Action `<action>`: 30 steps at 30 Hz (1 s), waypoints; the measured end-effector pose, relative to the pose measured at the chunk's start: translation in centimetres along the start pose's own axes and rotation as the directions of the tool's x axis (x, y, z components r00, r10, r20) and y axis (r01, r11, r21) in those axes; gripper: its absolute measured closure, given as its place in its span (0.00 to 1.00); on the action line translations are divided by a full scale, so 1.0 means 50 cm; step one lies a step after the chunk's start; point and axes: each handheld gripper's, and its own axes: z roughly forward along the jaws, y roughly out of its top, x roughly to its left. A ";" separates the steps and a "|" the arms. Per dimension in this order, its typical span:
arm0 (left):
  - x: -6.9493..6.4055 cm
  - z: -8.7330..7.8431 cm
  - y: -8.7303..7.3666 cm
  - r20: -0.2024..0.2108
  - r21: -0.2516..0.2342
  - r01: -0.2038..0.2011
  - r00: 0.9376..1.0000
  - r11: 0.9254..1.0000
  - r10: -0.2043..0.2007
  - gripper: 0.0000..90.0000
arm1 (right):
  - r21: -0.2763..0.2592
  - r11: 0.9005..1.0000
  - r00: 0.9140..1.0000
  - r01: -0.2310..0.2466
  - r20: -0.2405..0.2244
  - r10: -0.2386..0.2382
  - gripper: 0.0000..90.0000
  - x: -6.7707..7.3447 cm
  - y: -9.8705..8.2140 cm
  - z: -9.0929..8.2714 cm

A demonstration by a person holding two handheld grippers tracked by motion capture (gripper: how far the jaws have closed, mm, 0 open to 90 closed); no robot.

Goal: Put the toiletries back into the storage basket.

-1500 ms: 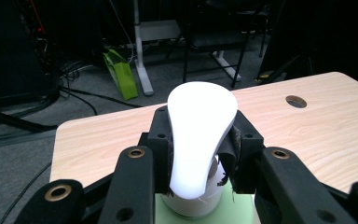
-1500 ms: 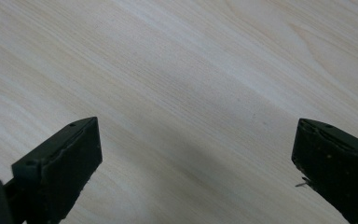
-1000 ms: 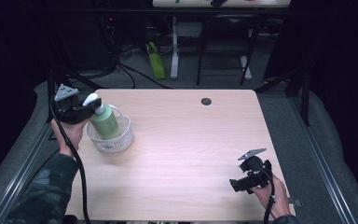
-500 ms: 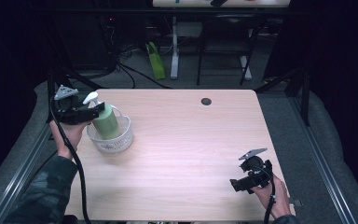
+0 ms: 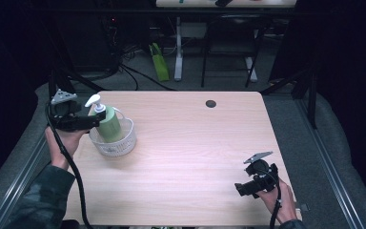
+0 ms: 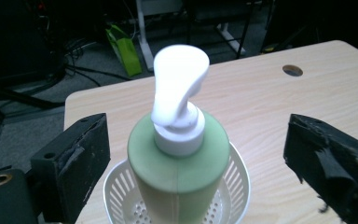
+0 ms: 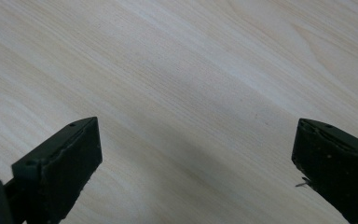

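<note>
We count one green plastic pump bottle (image 6: 179, 163) with a white dispenser, standing in one white perforated plastic basket (image 5: 119, 143) on the pale wooden table (image 5: 186, 157). Our left gripper (image 6: 196, 154) has just been opening, its jaws spread clear either side of the bottle. Our right gripper (image 7: 196, 163) is spread over bare table.

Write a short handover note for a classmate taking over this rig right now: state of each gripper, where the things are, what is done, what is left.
Left gripper: jaws have just been opening, now wide apart either side of the green pump bottle, not pressing it.
Right gripper: open, holding nothing, low over the table near its right front corner.
Bottle stands upright in the white basket at the table's left.
Done: bottle placed in basket and released.
Left: draw the left gripper back, probably.
</note>
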 end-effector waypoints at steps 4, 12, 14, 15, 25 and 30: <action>-0.013 -0.010 -0.010 0.001 0.009 0.001 1.000 1.000 -0.001 0.03 | -0.002 1.000 1.000 0.000 0.000 0.000 0.01 0.000 0.000 -0.001; -0.036 -0.027 -0.039 0.004 0.020 0.010 1.000 1.000 -0.010 0.01 | 0.000 1.000 1.000 0.005 0.001 -0.005 0.01 0.000 0.000 -0.001; -0.040 -0.028 -0.049 0.000 0.025 0.015 1.000 1.000 -0.015 0.01 | 0.000 1.000 1.000 0.005 0.001 -0.005 0.01 0.000 0.000 0.000; -0.042 -0.028 -0.058 -0.001 0.033 0.019 1.000 0.999 -0.019 0.01 | 0.000 1.000 1.000 0.005 0.001 -0.005 0.01 -0.001 0.000 0.000; -0.051 -0.017 -0.123 0.000 0.060 0.086 0.996 0.994 -0.086 0.00 | 0.003 1.000 1.000 0.003 -0.006 -0.002 0.01 0.000 0.000 0.002; -0.058 -0.011 -0.147 -0.015 0.065 0.080 0.997 0.995 -0.079 0.00 | 0.000 1.000 1.000 0.004 0.001 -0.004 0.01 0.000 -0.002 0.002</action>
